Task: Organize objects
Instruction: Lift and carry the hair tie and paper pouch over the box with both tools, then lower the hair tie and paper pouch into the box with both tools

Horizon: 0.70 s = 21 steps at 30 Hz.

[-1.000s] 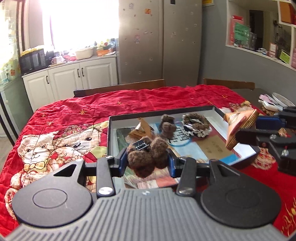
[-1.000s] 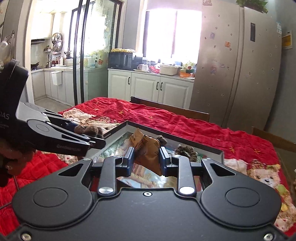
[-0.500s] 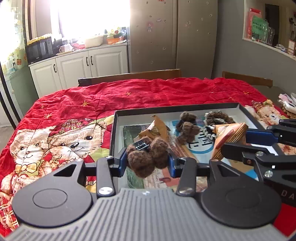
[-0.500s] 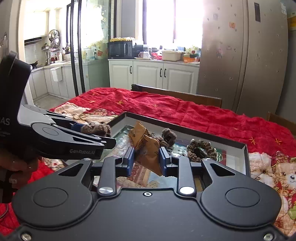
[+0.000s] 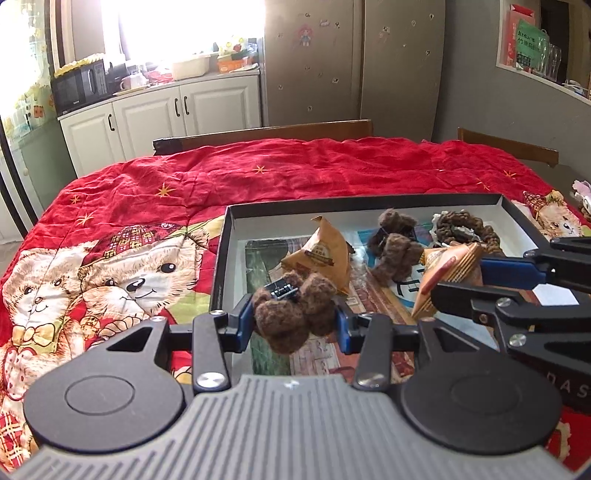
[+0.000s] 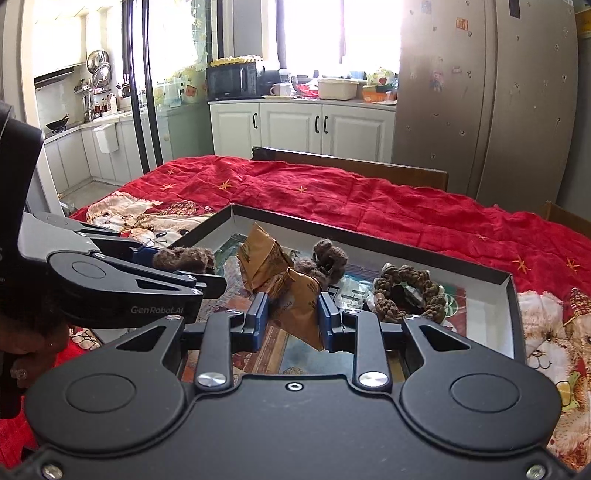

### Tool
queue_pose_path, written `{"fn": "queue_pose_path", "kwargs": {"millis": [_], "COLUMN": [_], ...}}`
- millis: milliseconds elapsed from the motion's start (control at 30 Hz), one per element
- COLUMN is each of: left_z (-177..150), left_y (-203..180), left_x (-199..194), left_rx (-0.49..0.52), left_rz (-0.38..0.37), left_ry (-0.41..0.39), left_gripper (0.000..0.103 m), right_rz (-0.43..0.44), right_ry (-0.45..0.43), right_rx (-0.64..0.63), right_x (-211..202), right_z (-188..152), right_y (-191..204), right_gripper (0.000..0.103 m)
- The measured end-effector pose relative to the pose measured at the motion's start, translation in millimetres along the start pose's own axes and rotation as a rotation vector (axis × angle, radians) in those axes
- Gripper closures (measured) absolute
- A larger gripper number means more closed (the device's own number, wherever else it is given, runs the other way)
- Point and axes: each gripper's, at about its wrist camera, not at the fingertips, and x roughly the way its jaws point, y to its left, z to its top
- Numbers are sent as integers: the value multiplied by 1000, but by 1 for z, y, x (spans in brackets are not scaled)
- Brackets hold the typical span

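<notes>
Grippers (image 5: pixel 293 320) (image 6: pixel 291 314) clamping plush clip (image 5: pixel 291 314), packet (image 6: pixel 301 304)

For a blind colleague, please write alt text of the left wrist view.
The left gripper holds a fuzzy brown hair clip over a shallow black tray on a red teddy-bear blanket. At right, the right gripper holds a tan snack packet. The tray holds another packet, clip and scrunchie.

Blown-out window (image 5: pixel 184 29) backlight, fisheye-warped edges
</notes>
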Motion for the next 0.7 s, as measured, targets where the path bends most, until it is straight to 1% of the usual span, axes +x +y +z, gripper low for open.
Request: {"fn": "queue_pose_path", "kwargs": {"millis": [267,700], "left_z": [0,-3], "left_y": [-1,-4], "left_x": [7,15], "left_rx": [4,13], "left_rz": [11,19], "left_ry": [3,6], "left_gripper": [55,54], "right_rz": [-2,-7], "right_ry": [18,36], "right_rx": [9,8], "right_x": [13,23], "right_z": [-2,-3], "right_y": [-4,-4], "right_gripper": [76,76]}}
